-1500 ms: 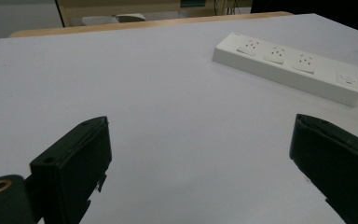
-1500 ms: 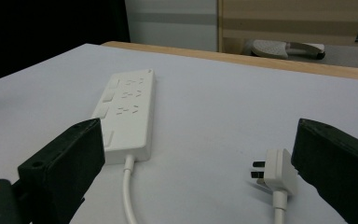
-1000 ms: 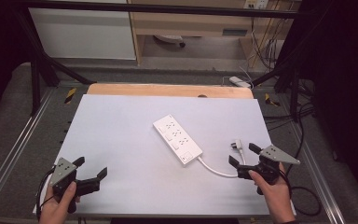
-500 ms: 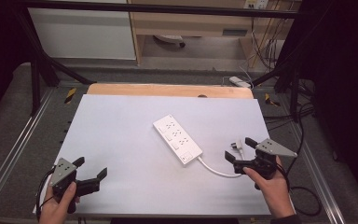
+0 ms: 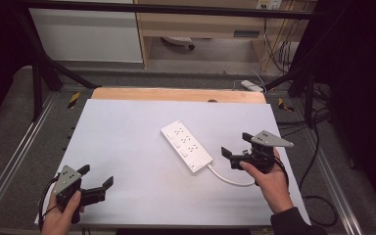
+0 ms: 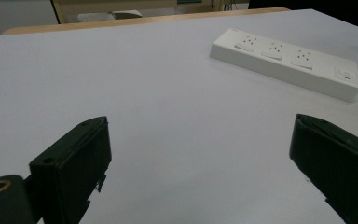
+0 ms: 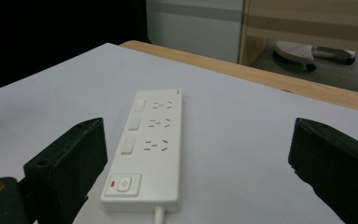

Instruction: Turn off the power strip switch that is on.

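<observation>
**Reaching for the power strip**

My right gripper (image 5: pixel 234 152), jaws spread and empty, hovers just beside the cable end of the white power strip (image 5: pixel 186 146), mid-table. My left gripper (image 5: pixel 98 182) waits released, well apart. Next, I judge, I must centre my jaws around the strip's body.

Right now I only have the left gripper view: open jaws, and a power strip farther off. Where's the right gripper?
Observer: The right gripper hovers just off the switch end of the power strip, pointing at it.
Operator: Open or shut?
Observer: Open. In the right gripper view its jaws stand wide apart with the strip lying between them, and nothing is gripped.
Operator: And where does the cord go?
Observer: The cord curves from that end toward the right hand and passes under it.
</observation>
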`<control>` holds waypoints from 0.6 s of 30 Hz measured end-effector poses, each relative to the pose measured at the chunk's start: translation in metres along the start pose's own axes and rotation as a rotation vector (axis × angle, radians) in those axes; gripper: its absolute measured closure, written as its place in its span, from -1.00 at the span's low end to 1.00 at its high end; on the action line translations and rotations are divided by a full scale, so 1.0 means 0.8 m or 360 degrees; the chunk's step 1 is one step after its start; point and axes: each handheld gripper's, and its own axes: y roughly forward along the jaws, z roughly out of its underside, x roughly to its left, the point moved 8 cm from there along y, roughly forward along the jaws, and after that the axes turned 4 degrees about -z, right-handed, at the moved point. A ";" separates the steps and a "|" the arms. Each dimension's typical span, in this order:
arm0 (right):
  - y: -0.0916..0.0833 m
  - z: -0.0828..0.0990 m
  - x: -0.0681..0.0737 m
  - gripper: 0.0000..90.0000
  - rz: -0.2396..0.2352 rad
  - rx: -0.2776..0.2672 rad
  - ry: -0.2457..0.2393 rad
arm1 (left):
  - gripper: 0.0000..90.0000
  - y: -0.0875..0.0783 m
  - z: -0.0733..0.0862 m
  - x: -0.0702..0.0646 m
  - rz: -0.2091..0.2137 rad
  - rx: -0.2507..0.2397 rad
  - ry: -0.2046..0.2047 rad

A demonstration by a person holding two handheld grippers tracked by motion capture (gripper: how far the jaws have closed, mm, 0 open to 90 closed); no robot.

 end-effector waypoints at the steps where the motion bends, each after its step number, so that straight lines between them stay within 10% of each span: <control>1: 0.000 0.000 0.000 -0.89 0.0000 0.0000 0.0000 | -0.88 0.000 0.000 0.000 0.0000 0.0001 0.0000; 18: 0.052 -0.041 0.011 -0.88 -0.0039 -0.0017 -0.0017 | -0.88 0.002 0.002 0.000 0.0002 0.0016 0.0015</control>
